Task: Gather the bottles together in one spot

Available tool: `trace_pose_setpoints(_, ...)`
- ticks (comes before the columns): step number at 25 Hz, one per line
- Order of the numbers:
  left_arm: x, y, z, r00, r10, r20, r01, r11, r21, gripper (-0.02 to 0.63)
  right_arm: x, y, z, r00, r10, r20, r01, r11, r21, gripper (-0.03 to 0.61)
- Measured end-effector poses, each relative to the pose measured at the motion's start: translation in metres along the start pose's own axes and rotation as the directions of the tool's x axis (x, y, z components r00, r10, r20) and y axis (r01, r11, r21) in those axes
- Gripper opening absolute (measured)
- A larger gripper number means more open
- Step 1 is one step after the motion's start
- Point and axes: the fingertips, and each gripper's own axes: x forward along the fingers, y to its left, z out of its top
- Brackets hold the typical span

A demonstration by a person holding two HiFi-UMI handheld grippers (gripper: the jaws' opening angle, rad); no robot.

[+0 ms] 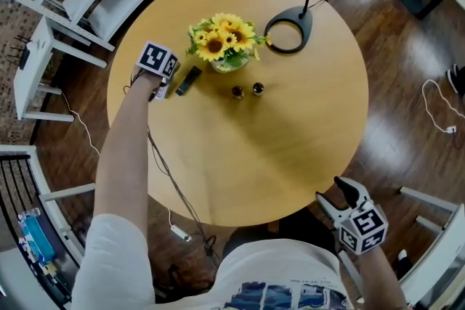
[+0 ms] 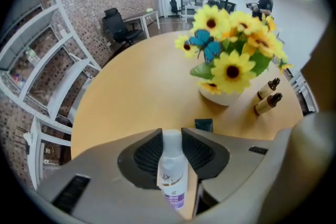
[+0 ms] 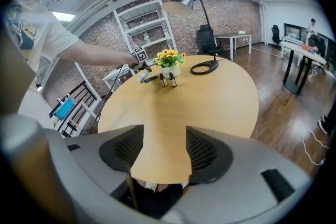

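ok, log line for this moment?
left tongs: shut on white bottle | right tongs: open, empty | brown bottles: two, upright by flowers

Left arm (image 1: 120,156): stretched far out toward the far left, forearm bare, a white sleeve at the shoulder.
Left gripper (image 2: 171,139): pointed steeply down, its marker cube (image 1: 158,59) turned up; the jaws are closed on the neck of a small clear bottle (image 2: 173,176), gripped from both sides.
Right forearm (image 1: 383,272): kept close to the body at the near right.
Right gripper (image 3: 160,149): tilted forward and down; the jaws are held apart.
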Motion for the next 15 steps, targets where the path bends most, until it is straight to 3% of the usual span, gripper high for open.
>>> trace_pose_setpoints(4, -0.051, 0.012, 0.003, 0.986, 0.073, 0.152, -0.057, 0.992, -0.109, 0.118, 0.006, 0.002, 0.029, 1.0, 0.007, 0.023, -0.006, 0.998, -0.067, 0.275)
trace_pose_setpoints(8, -0.101, 0.012, -0.008, 0.951, 0.137, 0.277, -0.074, 0.971, -0.227, 0.118, 0.006, 0.014, 0.064, 0.996, 0.023, 0.082, -0.013, 0.992, -0.126, 0.275)
trace_pose_setpoints(11, -0.136, 0.0, -0.017, 0.909, 0.175, 0.379, -0.056, 0.951, -0.306, 0.118, 0.004, 0.027, 0.078, 0.993, 0.036, 0.112, -0.02, 0.989, -0.147, 0.275)
trace_pose_setpoints(15, -0.171, -0.027, -0.029, 0.835, 0.219, 0.504, -0.002, 0.919, -0.394, 0.118, -0.001, 0.044, 0.083, 0.99, 0.049, 0.133, -0.028, 0.988, -0.152, 0.275)
